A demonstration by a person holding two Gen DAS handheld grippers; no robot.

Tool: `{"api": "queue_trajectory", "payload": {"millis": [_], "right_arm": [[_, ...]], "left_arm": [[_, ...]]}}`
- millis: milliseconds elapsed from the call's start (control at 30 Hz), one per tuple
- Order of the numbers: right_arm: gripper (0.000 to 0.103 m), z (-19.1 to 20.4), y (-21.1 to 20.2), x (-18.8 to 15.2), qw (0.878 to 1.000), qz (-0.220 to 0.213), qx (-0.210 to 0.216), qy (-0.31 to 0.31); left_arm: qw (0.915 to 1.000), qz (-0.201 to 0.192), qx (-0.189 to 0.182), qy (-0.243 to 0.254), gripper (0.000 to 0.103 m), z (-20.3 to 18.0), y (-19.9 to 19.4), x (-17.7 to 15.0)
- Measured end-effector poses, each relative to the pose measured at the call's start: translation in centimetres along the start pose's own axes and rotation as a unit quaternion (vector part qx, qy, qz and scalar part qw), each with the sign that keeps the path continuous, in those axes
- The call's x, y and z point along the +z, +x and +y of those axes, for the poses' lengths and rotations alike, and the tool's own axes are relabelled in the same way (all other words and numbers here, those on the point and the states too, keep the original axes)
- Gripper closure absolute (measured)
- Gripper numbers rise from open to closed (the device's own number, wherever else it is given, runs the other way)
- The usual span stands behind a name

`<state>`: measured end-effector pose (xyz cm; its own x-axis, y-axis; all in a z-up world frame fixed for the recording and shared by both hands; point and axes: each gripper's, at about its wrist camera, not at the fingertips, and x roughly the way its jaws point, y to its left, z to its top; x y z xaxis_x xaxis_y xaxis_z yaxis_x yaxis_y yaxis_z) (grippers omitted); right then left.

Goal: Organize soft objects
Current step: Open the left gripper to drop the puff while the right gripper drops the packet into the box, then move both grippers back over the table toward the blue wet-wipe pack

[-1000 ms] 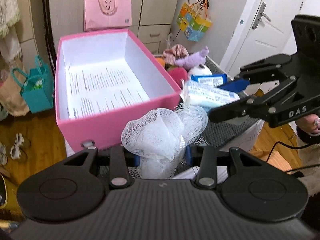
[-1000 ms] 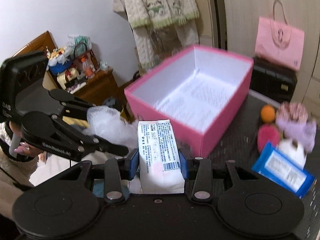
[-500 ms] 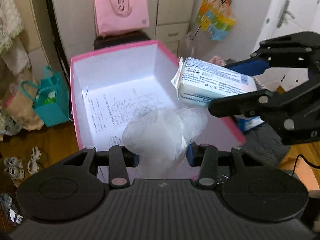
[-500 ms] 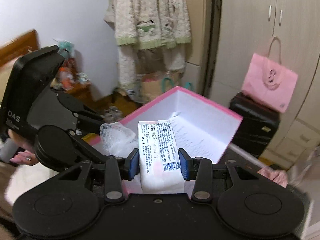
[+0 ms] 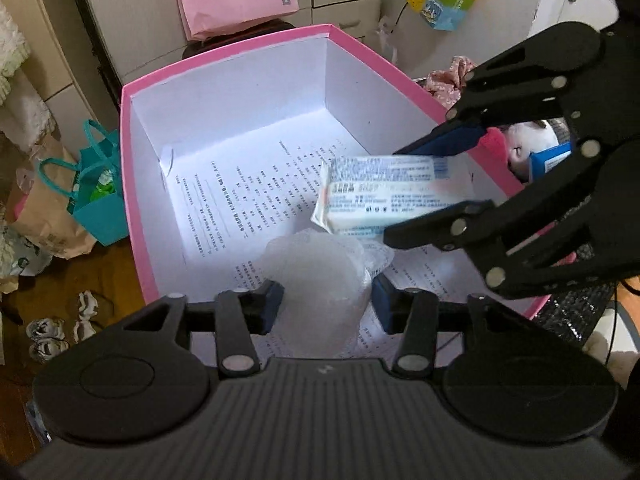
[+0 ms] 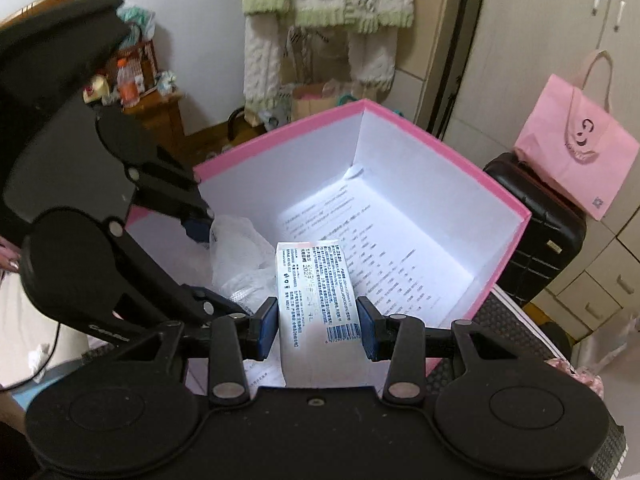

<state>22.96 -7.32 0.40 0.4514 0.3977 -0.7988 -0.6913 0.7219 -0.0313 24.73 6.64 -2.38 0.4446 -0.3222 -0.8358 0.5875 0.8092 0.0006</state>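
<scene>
So the left gripper has its blue-padded fingers opening right now, with the white mesh bath pouf sitting between them. There's a visible gap on the right side between pad and mesh, on the left it's too blurry to say if they touch. The pouf is down inside the pink cardboard box with white inner walls, over the printed paper sheet that lines the bottom.

The right gripper is clamped on a white soft pack of tissues with blue print and a barcode, a pad pressing on each side. The pack pokes out over the box's near edge, above the inside, just beside the pouf. From the left camera you can see the same pack held between the right gripper's fingers, hovering over the paper.

The box stands on a dark textured surface. Further out: a pink paper bag on a black suitcase, a teal gift bag on the floor, a cream knit sweater hanging by the wall.
</scene>
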Motion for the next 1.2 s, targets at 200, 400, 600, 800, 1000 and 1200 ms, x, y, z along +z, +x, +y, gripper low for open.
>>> {"api": "queue_trajectory", "payload": {"millis": [200,400,600,800,1000,1200], "right_arm": [[0.054,0.8,0.6,-0.5,1.0,0.012,0.007,-0.013],[0.049,0.4,-1.8,-0.5,0.999,-0.017,0.023,0.013],[0.049,0.2,-6.3,-1.2,0.997,-0.045,0.041,0.053],[0.049,0.7,-9.8,-2.4,0.995,-0.057,0.051,0.069],[0.049,2.2,-13.2,-4.2,0.994,-0.076,0.048,0.064],[0.048,4.3,-16.3,-6.4,0.994,-0.094,0.043,0.046]], "left_arm": [[0.9989,-0.029,0.03,0.022,0.037,-1.0,-2.0,-1.2],[0.9975,-0.056,0.043,-0.007,0.034,-0.4,-4.9,-1.5],[0.9956,-0.08,0.043,-0.023,0.033,-0.5,-8.5,-1.8],[0.9936,-0.096,0.057,-0.014,0.032,-2.3,-11.0,-1.9],[0.9924,-0.104,0.065,0.008,0.029,-4.7,-12.7,-2.9],[0.9917,-0.105,0.066,0.032,0.025,-7.4,-13.9,-4.3]]}}
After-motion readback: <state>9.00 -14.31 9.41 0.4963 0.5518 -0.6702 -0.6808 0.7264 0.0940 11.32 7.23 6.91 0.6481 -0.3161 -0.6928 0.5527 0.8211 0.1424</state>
